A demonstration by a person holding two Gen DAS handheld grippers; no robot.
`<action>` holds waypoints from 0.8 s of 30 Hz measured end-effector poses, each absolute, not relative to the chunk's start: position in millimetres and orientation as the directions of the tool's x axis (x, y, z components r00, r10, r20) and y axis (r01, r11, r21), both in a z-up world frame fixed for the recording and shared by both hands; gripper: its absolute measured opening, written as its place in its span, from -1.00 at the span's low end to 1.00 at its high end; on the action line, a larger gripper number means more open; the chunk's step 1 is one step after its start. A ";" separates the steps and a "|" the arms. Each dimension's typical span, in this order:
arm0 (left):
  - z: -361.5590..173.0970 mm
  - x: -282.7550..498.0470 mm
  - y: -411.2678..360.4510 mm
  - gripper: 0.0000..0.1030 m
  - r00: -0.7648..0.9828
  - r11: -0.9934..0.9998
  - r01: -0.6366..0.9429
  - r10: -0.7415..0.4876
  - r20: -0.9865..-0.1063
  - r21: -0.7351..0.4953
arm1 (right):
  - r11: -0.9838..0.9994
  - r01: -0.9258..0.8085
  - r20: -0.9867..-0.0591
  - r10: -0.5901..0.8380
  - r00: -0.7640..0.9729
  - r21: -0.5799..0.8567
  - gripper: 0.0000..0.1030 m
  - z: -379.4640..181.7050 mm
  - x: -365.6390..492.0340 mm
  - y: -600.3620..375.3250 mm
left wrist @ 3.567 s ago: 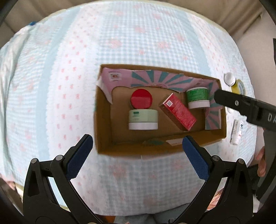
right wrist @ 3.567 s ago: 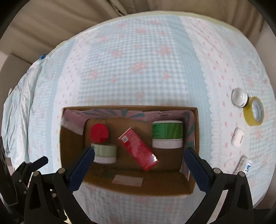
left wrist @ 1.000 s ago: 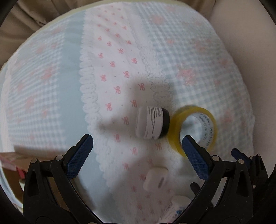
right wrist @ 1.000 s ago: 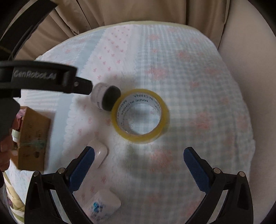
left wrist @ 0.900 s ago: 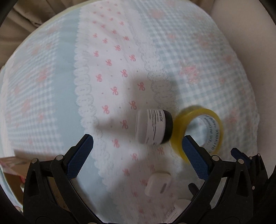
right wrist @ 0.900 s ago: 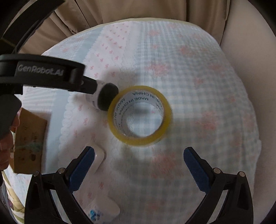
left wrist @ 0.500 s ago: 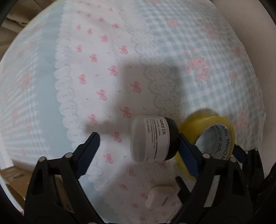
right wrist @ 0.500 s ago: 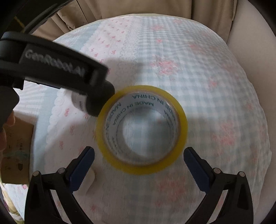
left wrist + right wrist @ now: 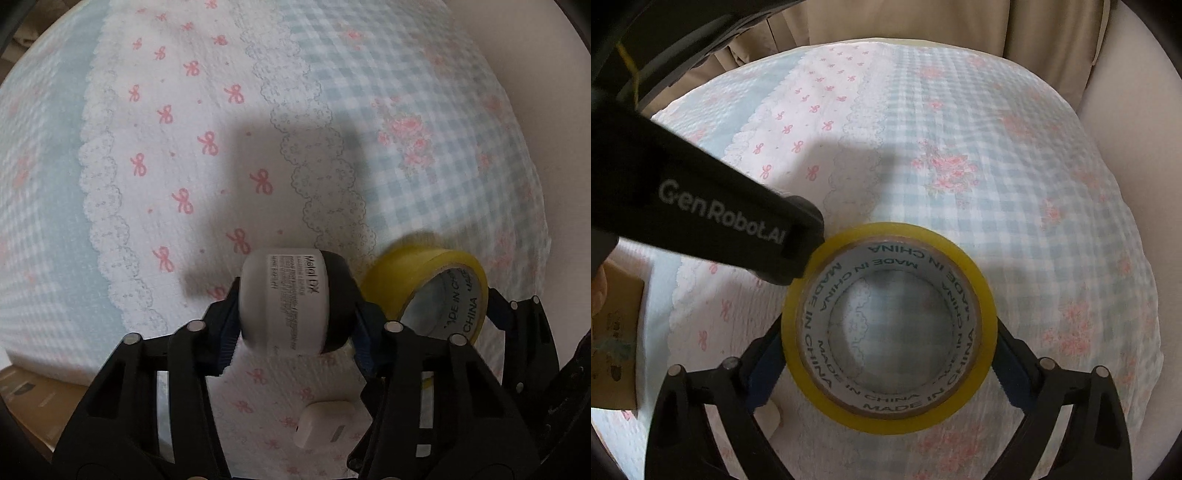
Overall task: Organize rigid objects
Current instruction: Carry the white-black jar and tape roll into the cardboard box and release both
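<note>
My left gripper (image 9: 291, 325) is shut on a small white jar with a black lid (image 9: 291, 299), lying sideways between the blue pads over the patterned cloth. My right gripper (image 9: 888, 354) is shut on a yellow tape roll (image 9: 886, 413), its printed core facing the camera. The tape roll (image 9: 417, 266) shows just right of the jar in the left wrist view, held in the right gripper (image 9: 495, 321). The left gripper's black body (image 9: 701, 218) crosses the right wrist view and touches the roll's upper left edge.
A white earbud case (image 9: 328, 424) lies on the cloth below the jar. The cardboard box (image 9: 613, 332) is at the far left, its corner (image 9: 26, 391) low in the left wrist view. Beige curtain (image 9: 886, 22) hangs behind; the cloth's edge drops off at right.
Both grippers came down from open and closed: the left on the jar, the right on the tape roll. Both objects now sit between the pads.
</note>
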State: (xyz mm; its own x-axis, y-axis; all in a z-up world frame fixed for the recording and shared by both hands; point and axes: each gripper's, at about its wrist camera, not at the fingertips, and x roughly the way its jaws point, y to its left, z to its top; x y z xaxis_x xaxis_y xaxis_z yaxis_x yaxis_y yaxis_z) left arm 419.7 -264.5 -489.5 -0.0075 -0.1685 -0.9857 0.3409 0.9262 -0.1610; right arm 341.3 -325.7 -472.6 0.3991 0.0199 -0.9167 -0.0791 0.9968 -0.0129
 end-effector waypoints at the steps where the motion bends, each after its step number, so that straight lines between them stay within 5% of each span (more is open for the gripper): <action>1: -487.7 419.5 -263.2 -0.10 -0.002 0.927 0.338 -0.171 -0.985 -0.162 | 0.996 -0.083 -0.918 0.017 0.397 -0.017 0.86 -472.1 341.2 -325.1; 11: -445.4 402.2 -227.5 -0.10 0.063 0.942 0.290 -0.198 -0.978 -0.172 | 0.998 -0.060 -0.917 0.009 0.399 -0.017 0.86 -448.7 331.5 -324.6; 24: -290.4 332.7 -160.8 -0.10 0.270 0.959 0.169 -0.267 -0.925 -0.227 | 0.999 -0.024 -0.881 0.040 0.472 0.032 0.86 -328.9 292.2 -322.1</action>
